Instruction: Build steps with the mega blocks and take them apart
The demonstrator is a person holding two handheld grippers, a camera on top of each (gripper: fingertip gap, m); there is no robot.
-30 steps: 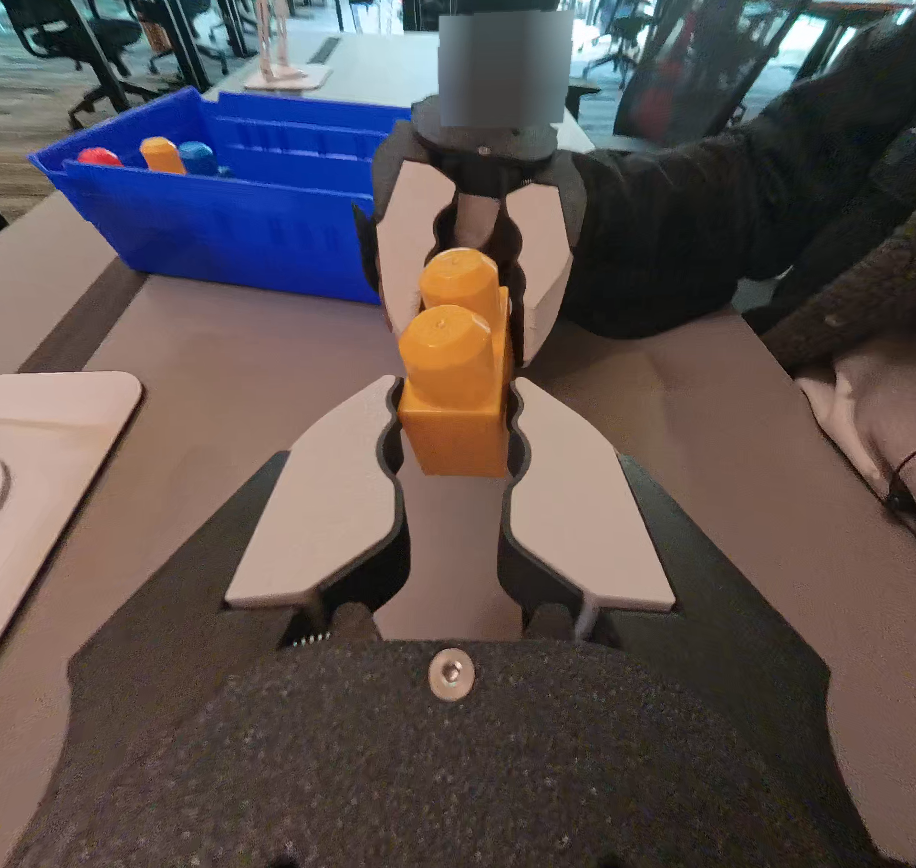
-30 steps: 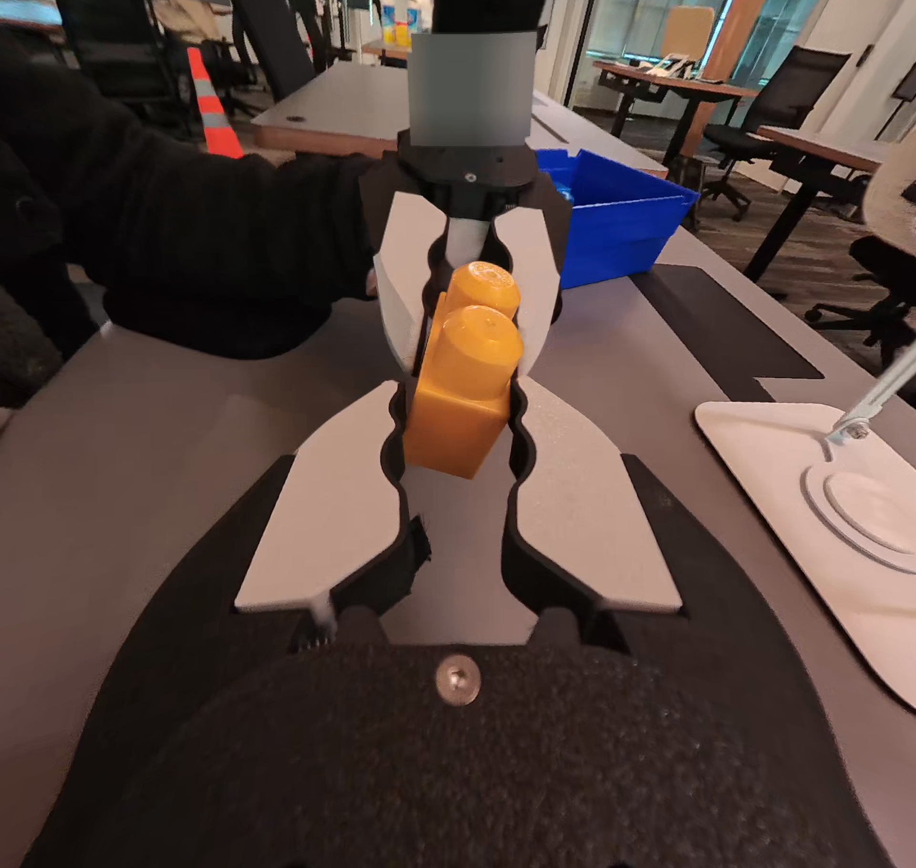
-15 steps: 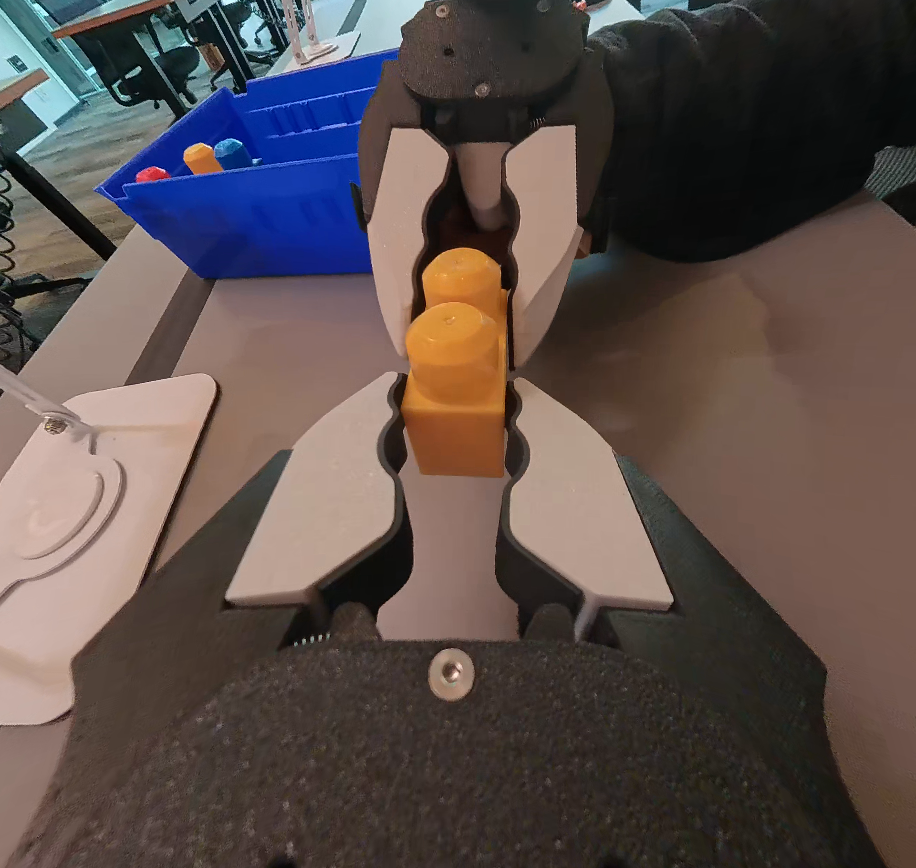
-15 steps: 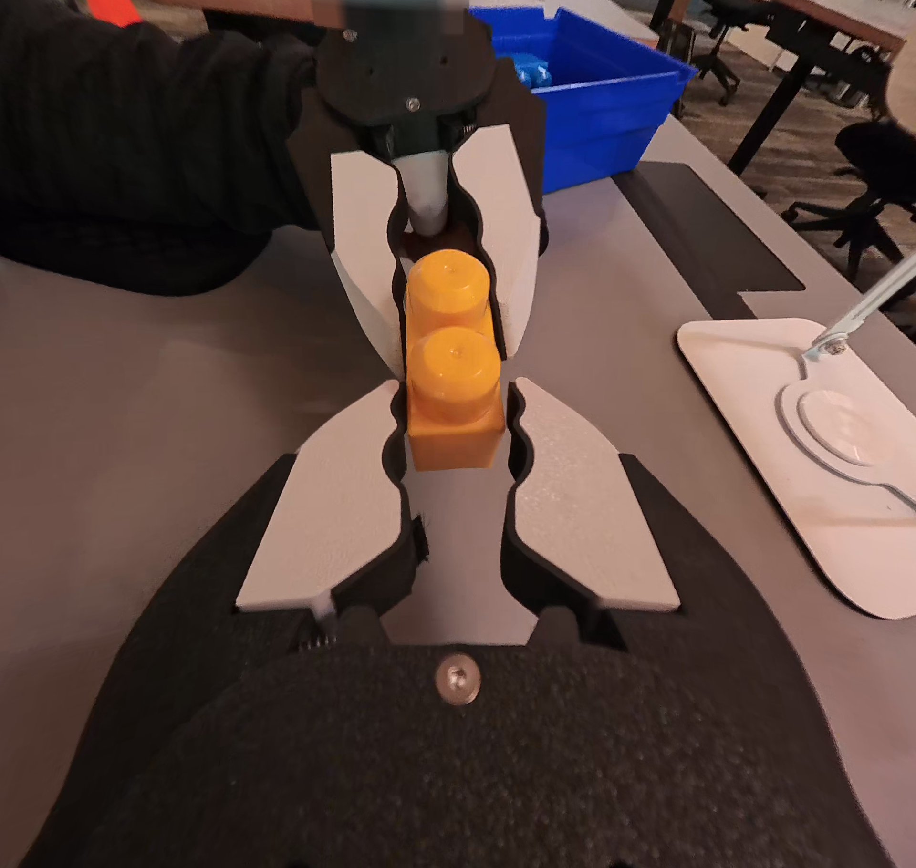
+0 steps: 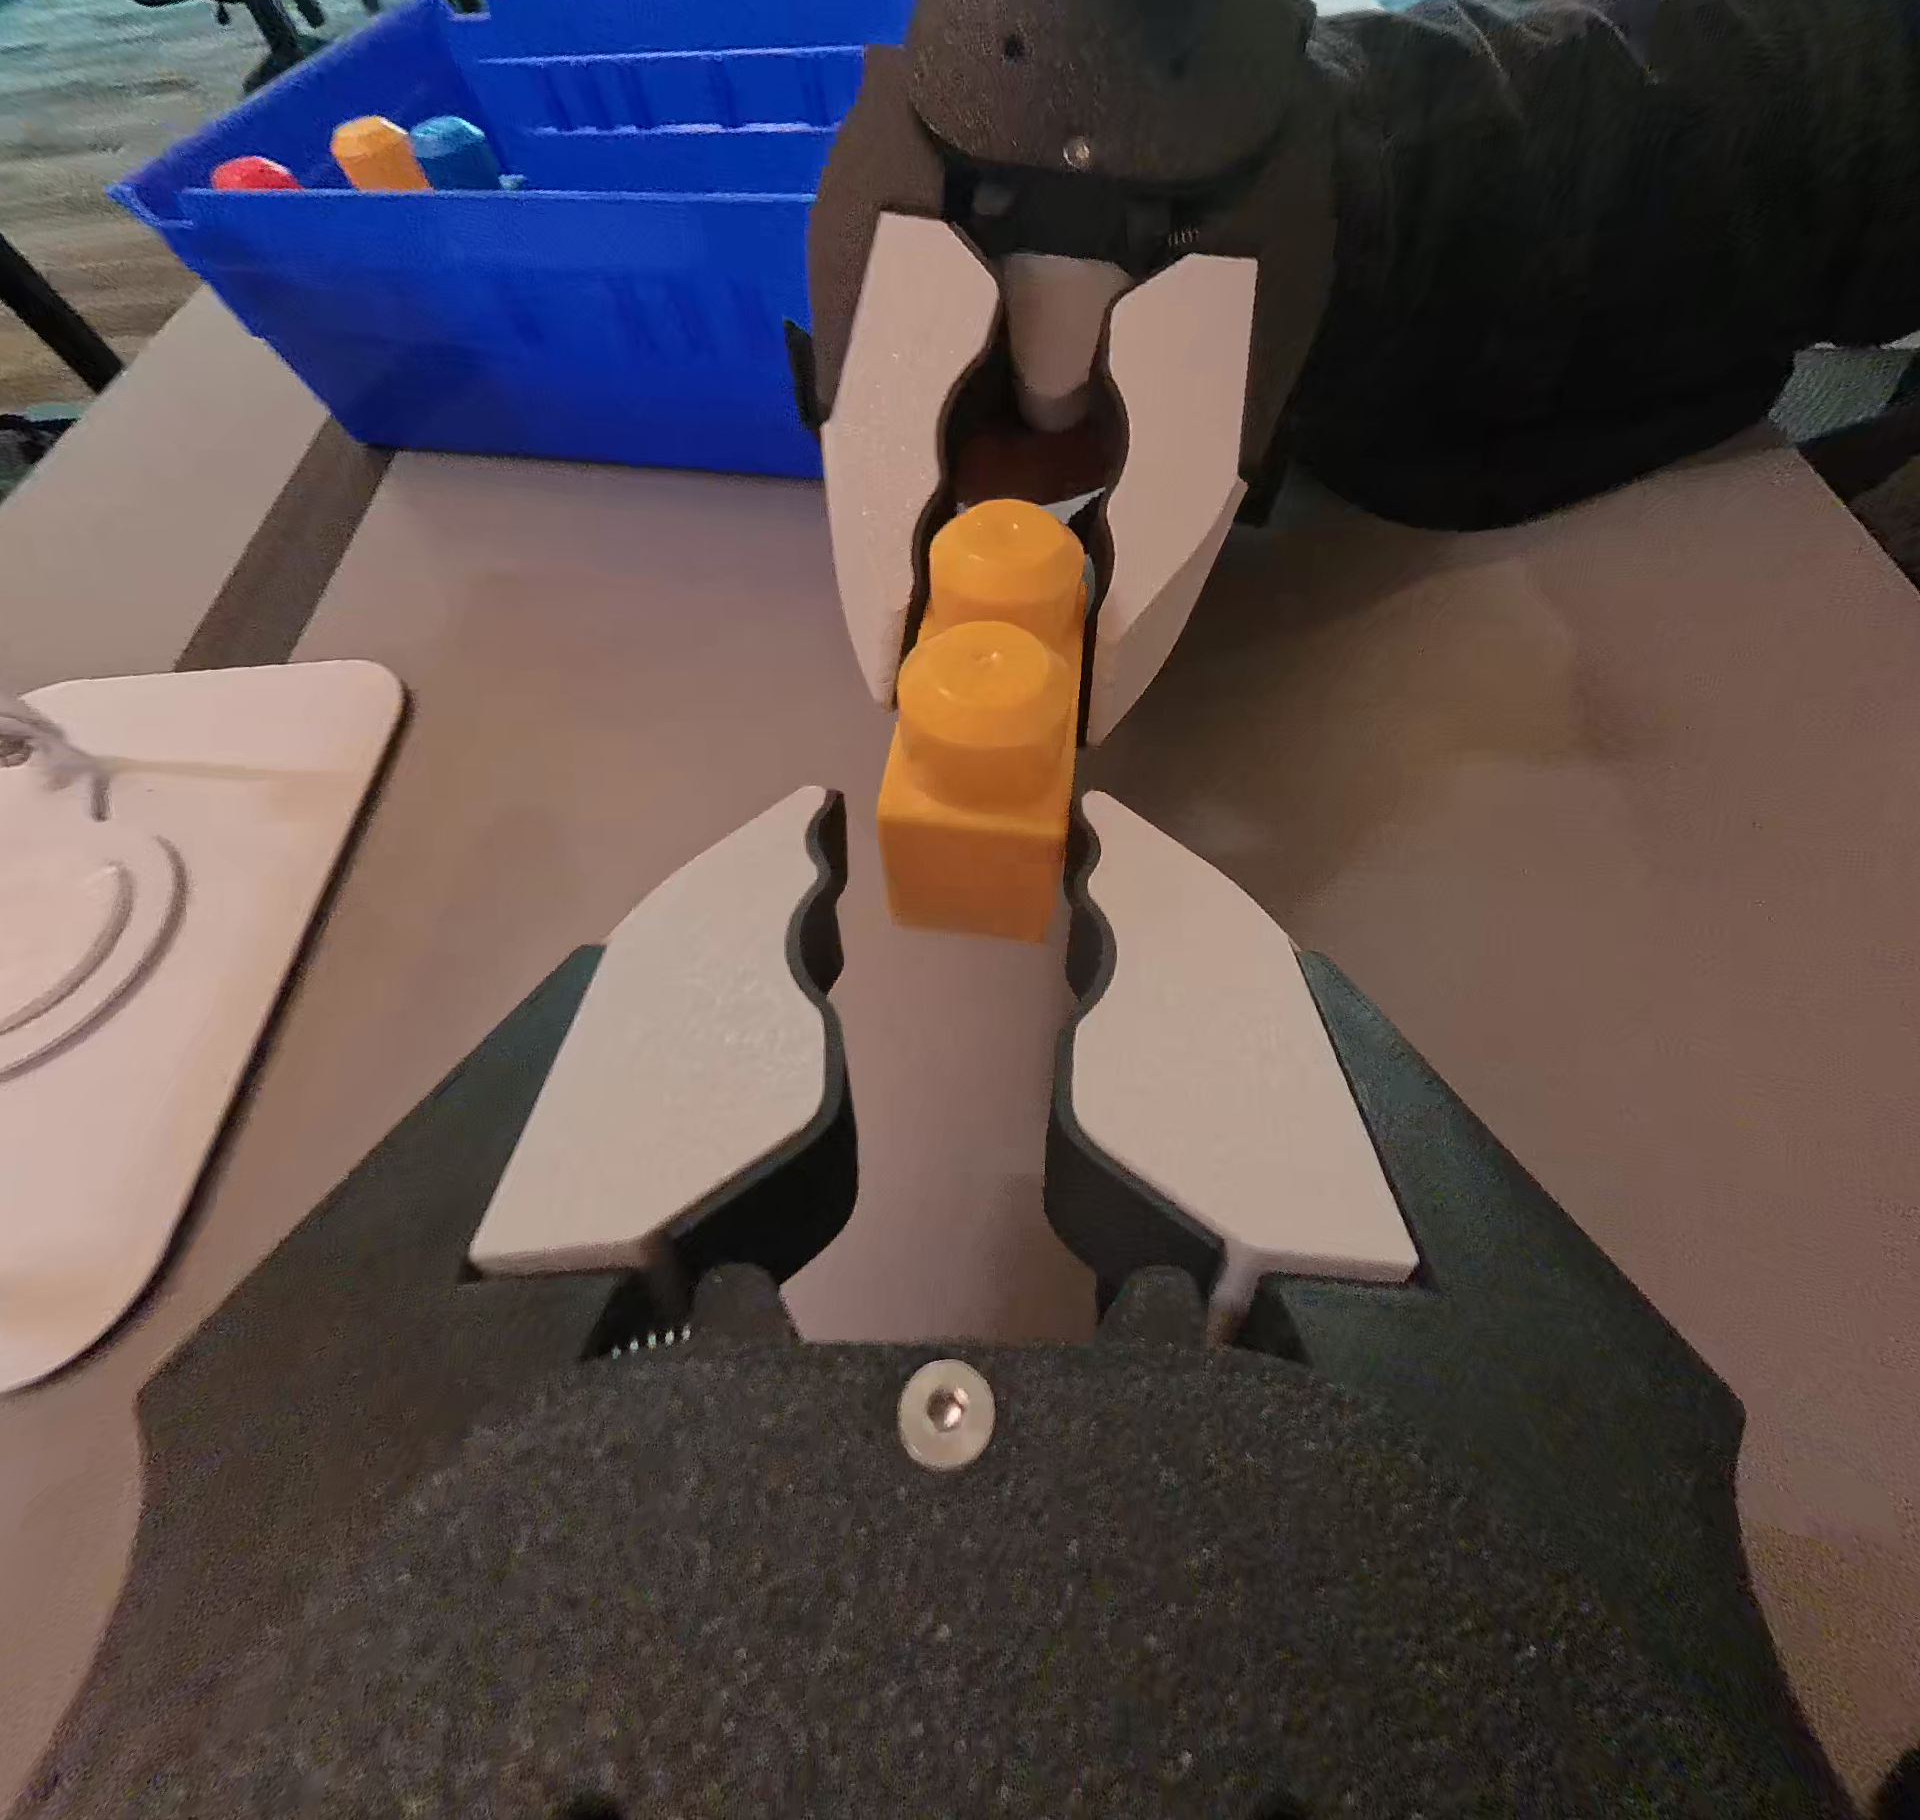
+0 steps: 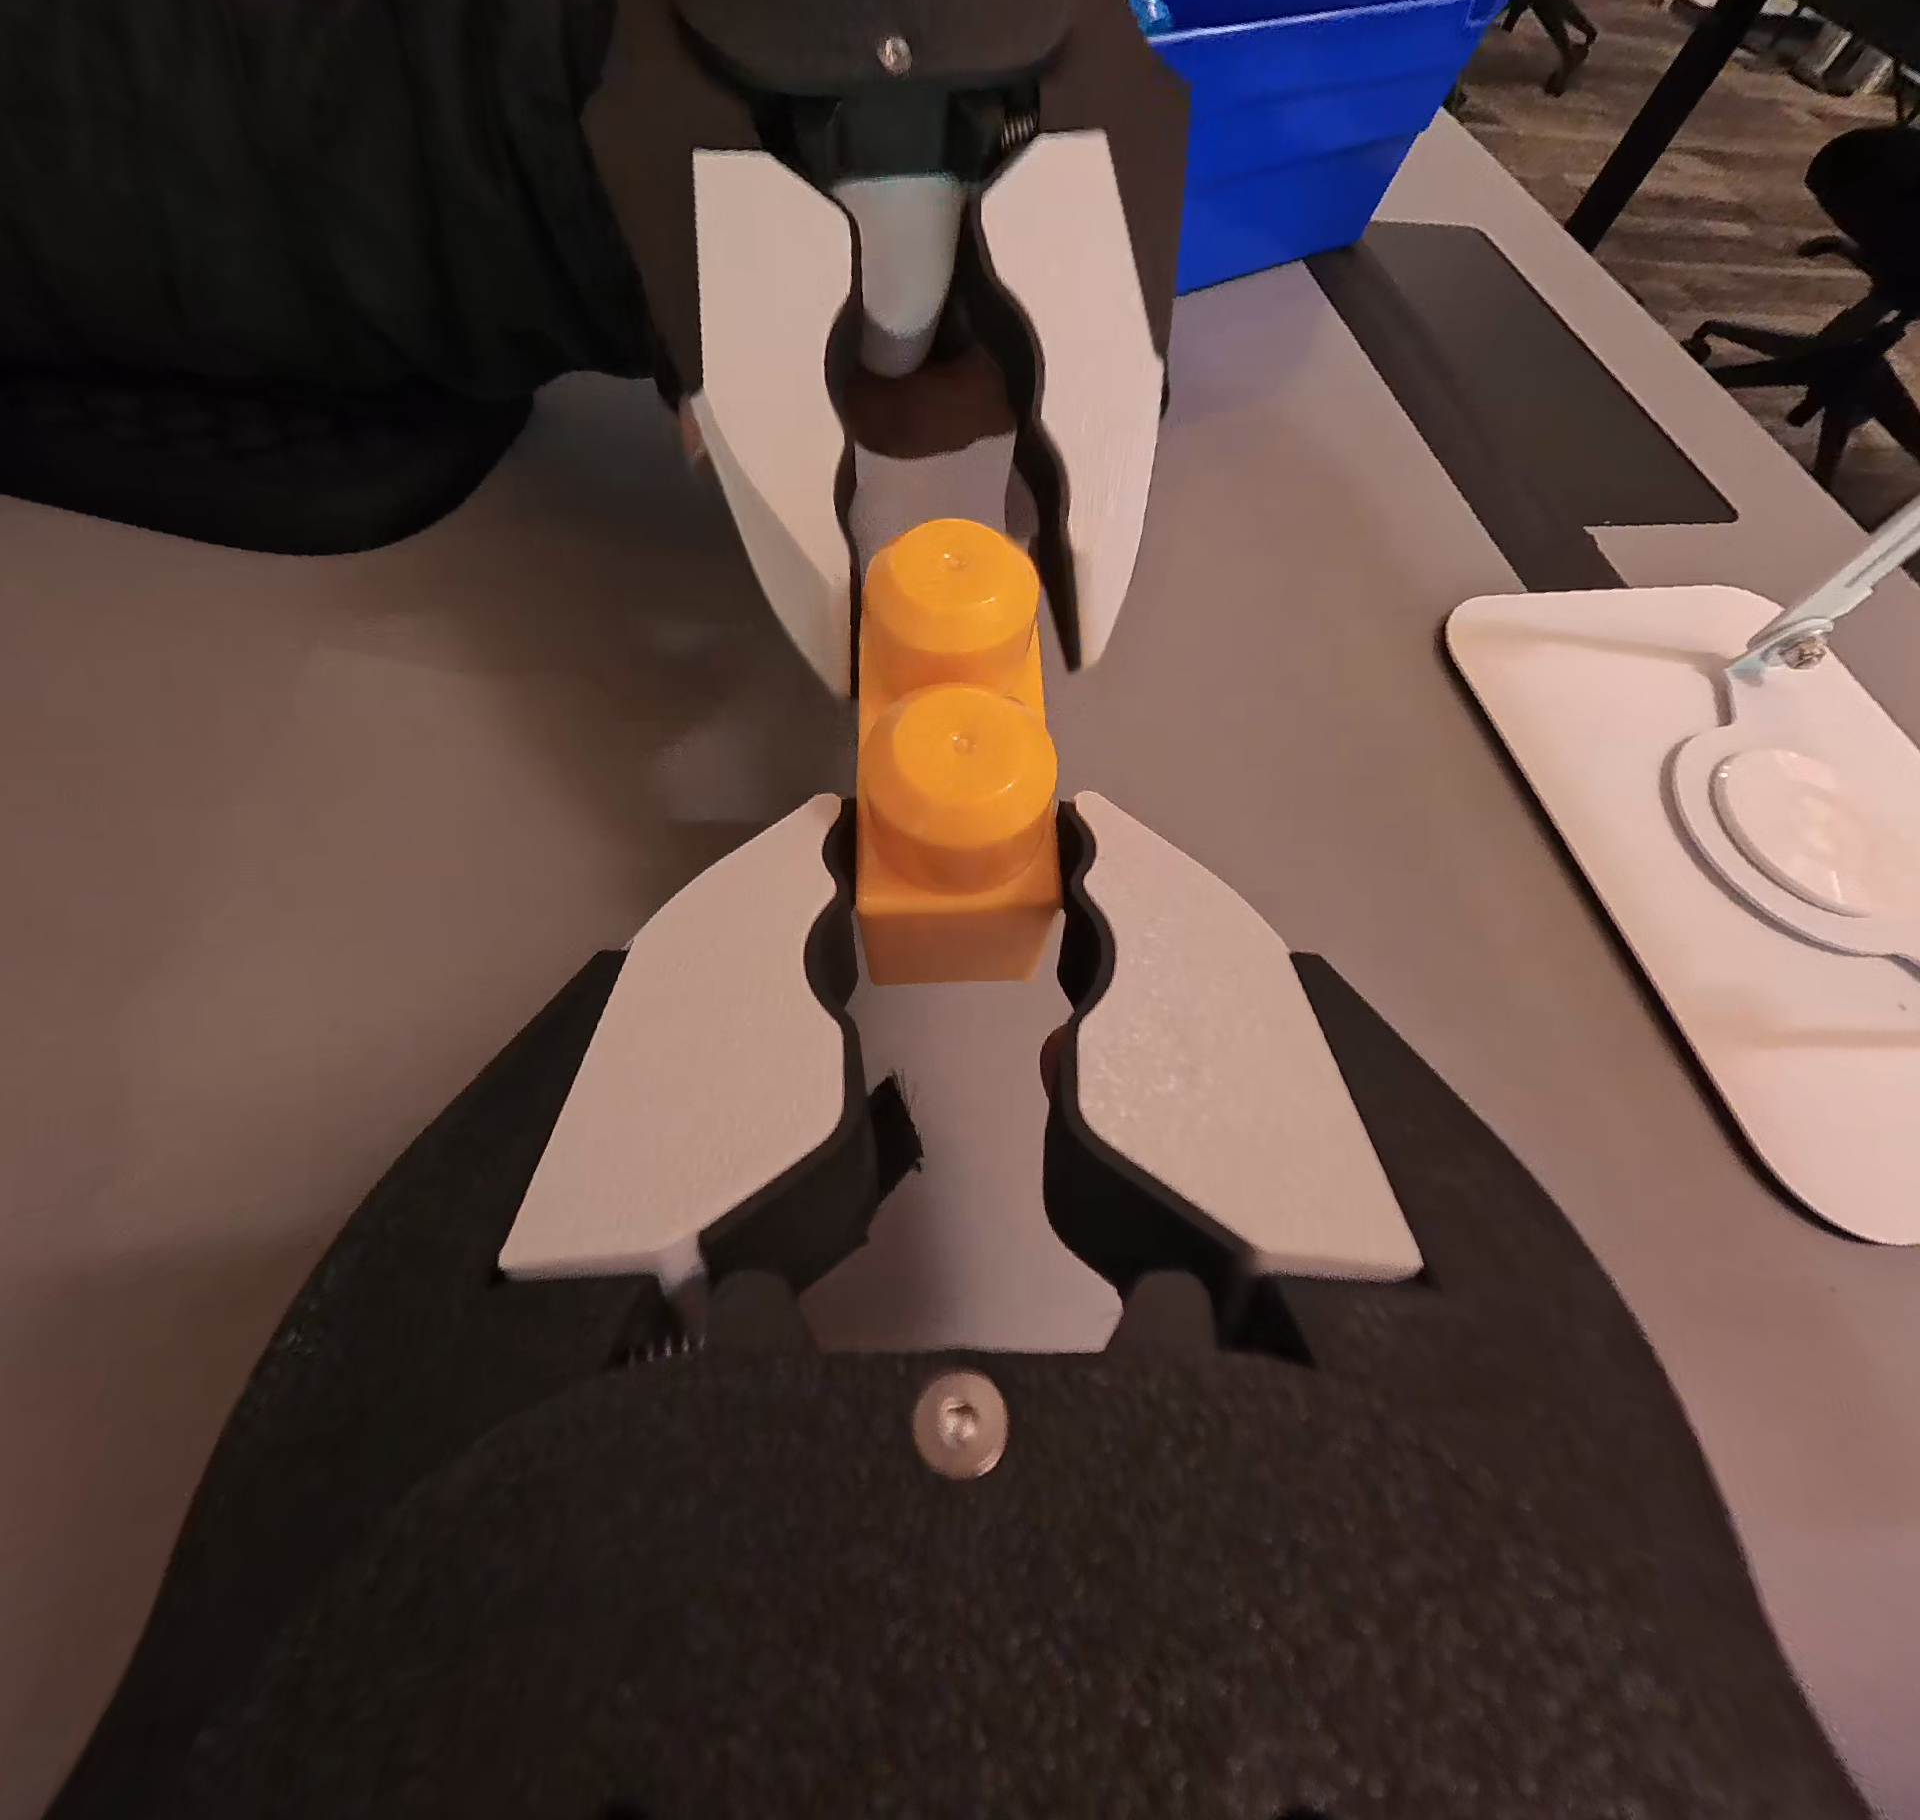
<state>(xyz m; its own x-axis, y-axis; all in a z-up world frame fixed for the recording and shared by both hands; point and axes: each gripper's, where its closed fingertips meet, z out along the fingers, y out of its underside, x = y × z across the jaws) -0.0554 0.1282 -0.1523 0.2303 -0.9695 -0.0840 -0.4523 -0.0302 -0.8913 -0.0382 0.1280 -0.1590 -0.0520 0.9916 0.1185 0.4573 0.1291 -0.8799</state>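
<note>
Both my grippers meet at one orange plastic two-stud block (image 5: 971, 814) on the grey table (image 5: 1455, 835): right gripper (image 6: 956, 866) squeezes it, left gripper (image 5: 951, 835) sits slightly loose around it.

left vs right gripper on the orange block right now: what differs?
Grip: the right gripper presses both sides of the orange block, while the left gripper shows a gap between one finger and the block, so it looks slack.
End: the left gripper and the right gripper sit at opposite ends of the block.
Shared: white fingers on black bodies, facing each other along the block.
</note>
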